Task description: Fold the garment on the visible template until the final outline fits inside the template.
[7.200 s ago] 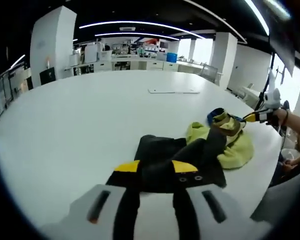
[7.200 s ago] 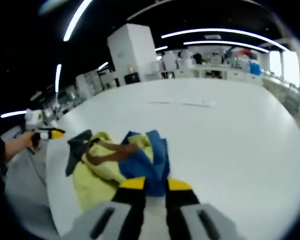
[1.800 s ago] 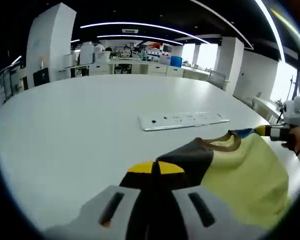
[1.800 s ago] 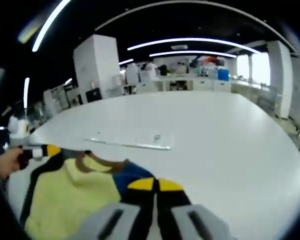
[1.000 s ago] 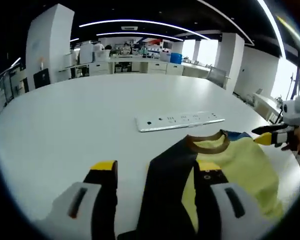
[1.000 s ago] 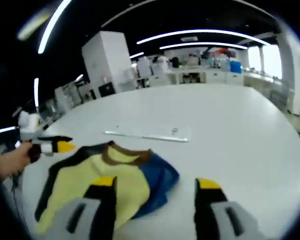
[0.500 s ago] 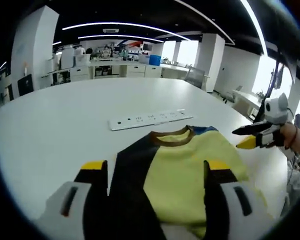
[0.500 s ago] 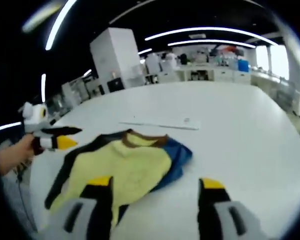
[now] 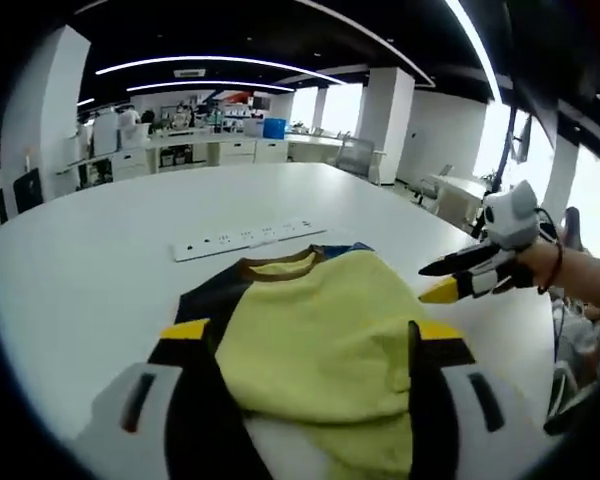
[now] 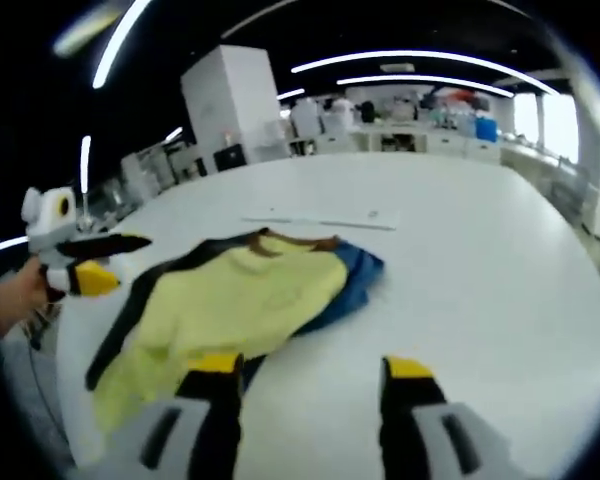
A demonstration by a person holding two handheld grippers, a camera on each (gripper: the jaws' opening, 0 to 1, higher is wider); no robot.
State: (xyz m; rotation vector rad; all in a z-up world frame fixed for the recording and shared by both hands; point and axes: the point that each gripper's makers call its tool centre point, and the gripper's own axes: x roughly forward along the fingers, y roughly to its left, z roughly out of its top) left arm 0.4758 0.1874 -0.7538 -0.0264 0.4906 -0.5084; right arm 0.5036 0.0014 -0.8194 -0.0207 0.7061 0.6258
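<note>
big white worktop (image 9: pixel 90 250), rounded edge, glossy, bare apart from a white power strip (image 9: pixel 248 238) lying flat just beyond the garment. open-plan office room: dark ceiling with long curved light strips (image 9: pixel 215 62), white columns (image 9: pixel 385 108), bright windows on one side, white counters with clutter and a blue bin (image 9: pixel 273 128) at the far wall, a large white cabinet block (image 10: pixel 242 110) in the right gripper view. no readable writing or brand anywhere; sockets on the strip too small to read.

shirt (image 9: pixel 315 335) lies on the worktop near its edge, spread mostly flat, yellow body, brown collar (image 9: pixel 277 264) toward the strip, black sleeve on one side, blue sleeve (image 10: pixel 355 278) on the other. no template outline can be made out under it.

left gripper (image 9: pixel 312 334) fingers spread wide, released, yellow tips either side of the shirt body, nothing between them gripped; they seem to hover over the cloth, contact cannot be told. right gripper (image 10: pixel 303 371) fingers also spread apart, released, tips near the shirt's blue side, over bare worktop and the shirt's edge.

in the left gripper view the right gripper comes in from the right, held by a hand (image 9: pixel 570 272) with a wrist band, its fingers apart, beside the shirt's far edge. in the right gripper view the left gripper (image 10: pixel 98 262) is held at the left, fingers parted, beside the black sleeve.
</note>
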